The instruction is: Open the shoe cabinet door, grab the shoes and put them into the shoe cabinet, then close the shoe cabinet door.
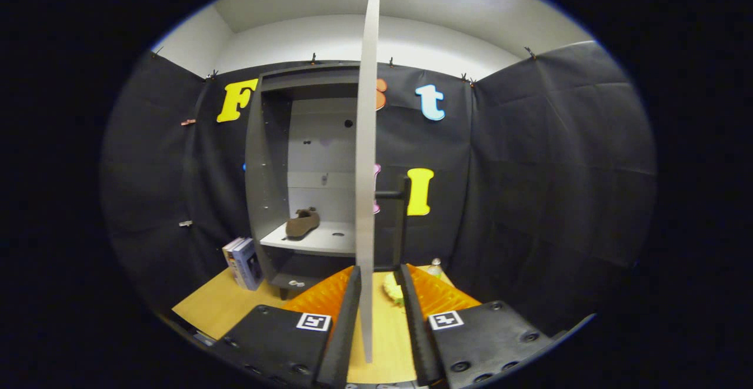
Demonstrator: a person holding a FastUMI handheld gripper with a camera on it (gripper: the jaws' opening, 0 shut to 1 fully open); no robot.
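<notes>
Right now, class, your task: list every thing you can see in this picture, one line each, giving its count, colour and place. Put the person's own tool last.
shoe cabinet: one, grey, against the booth wall beyond the fingers, standing open.
cabinet door: one, white, seen edge-on, its lower edge between the two fingers.
door handle: one, black bar, on the door's right face.
shoe: one, brown, lying on the cabinet's pale shelf.
books: a few, blue and pale covers, upright beside the cabinet's left foot.
table: one, light wood, under the cabinet.
bottle: one, clear, at the table's far right.
yellow object: one, just ahead of the right finger; kind unclear.
claw: one, fingers apart, either side of the door's edge.
</notes>
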